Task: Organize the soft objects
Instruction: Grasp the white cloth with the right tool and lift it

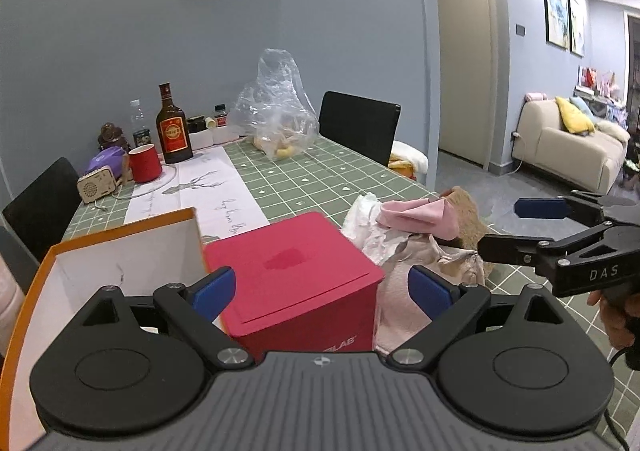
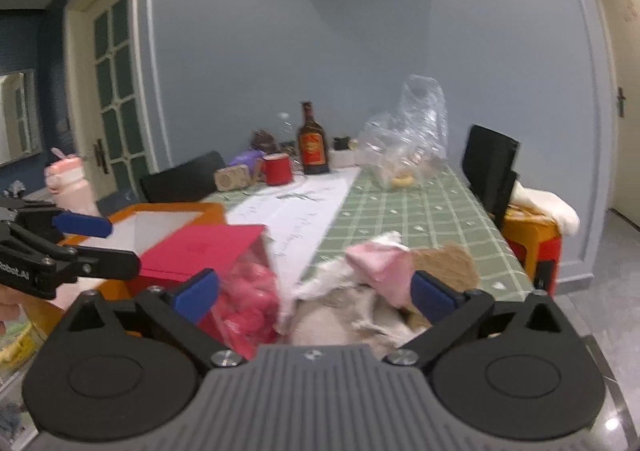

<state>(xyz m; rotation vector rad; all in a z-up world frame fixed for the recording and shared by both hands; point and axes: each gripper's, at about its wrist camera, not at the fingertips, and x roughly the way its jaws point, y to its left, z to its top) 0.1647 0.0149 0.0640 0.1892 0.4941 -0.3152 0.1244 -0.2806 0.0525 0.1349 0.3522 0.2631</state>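
Near the front edge of a green checked tablecloth (image 1: 320,179), a rumpled heap of soft cloths (image 1: 404,247): folded pink fabric (image 1: 416,217) atop crinkled white and beige. Just beside it, a smooth red lidded box (image 1: 296,275), then an orange-rimmed cardboard box (image 1: 120,251). Left gripper (image 1: 320,291) and right gripper (image 2: 316,293) both spread wide, clamping nothing.

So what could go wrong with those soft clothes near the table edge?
1. The pile of clothes lies by the edge of the table, so a nudge might push some off.
2. Both tools are open, the right tool and the left tool, so a grab may snag several pieces together.
3. The red box stands right beside the pile and could get bumped.
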